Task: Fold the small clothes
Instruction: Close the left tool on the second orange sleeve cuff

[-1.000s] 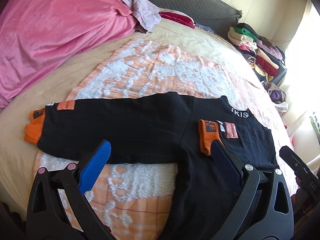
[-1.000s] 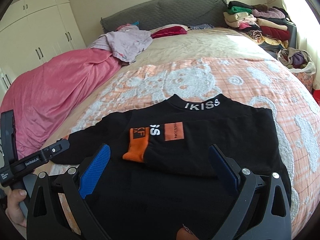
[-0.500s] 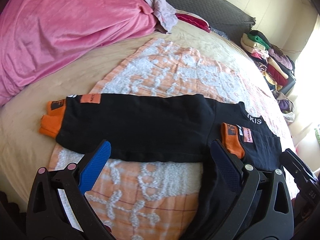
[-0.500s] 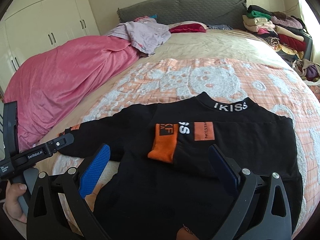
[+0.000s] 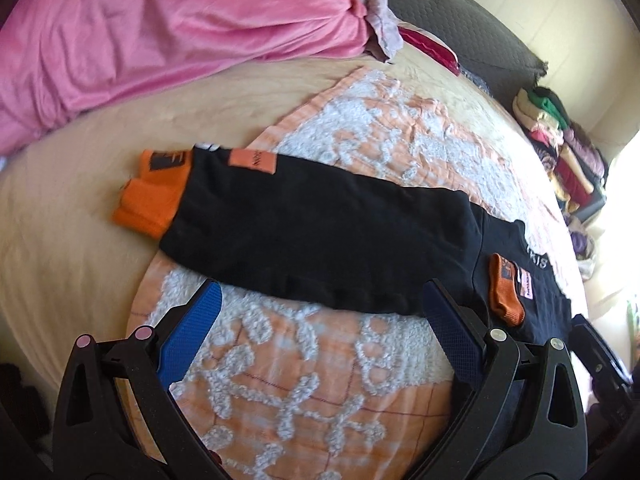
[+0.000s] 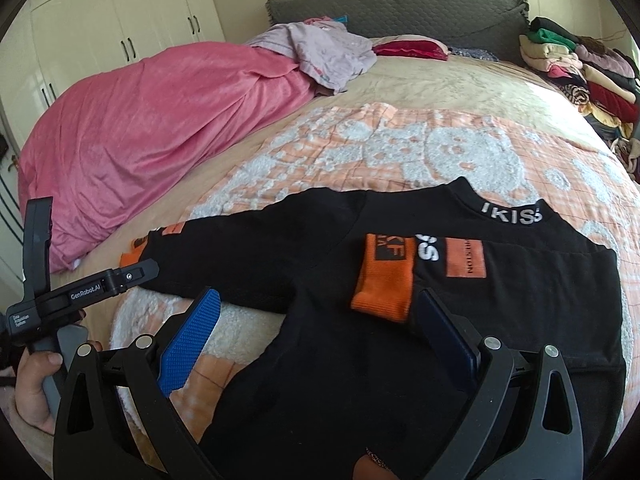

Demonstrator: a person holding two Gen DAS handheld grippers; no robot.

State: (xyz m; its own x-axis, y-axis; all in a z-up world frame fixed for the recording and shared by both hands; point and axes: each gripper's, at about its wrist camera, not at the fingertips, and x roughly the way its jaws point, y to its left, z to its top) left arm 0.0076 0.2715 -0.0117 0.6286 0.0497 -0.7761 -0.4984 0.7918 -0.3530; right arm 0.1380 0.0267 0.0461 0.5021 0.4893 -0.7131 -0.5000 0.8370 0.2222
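- Since one second ago, the left gripper (image 5: 320, 332) has swung leftward along the outstretched sleeve (image 5: 320, 236), so its orange cuff (image 5: 154, 196) now sits nearer the middle of the left wrist view; the right gripper (image 6: 316, 328) has drawn slightly closer to the garment.
- Black sweatshirt (image 6: 400, 340): lies flat on the orange-and-white blanket (image 6: 400, 152) on the bed (image 6: 460, 84), collar away from the person; one sleeve is already folded across the chest, its folded cuff (image 6: 384, 280) facing up.
- Handling, judged: light, limp knit that drapes and bunches; best pinched at the ribbed orange cuff or a seam edge.
- Left gripper: hovers just short of the outstretched sleeve's near edge, fingers (image 5: 192, 340) spread, grasping nothing.
- Right gripper: hovers low over the body of the sweatshirt, fingers (image 6: 192, 340) likewise spread and empty.
- Person's hand (image 6: 36, 384): holds the left gripper's handle.
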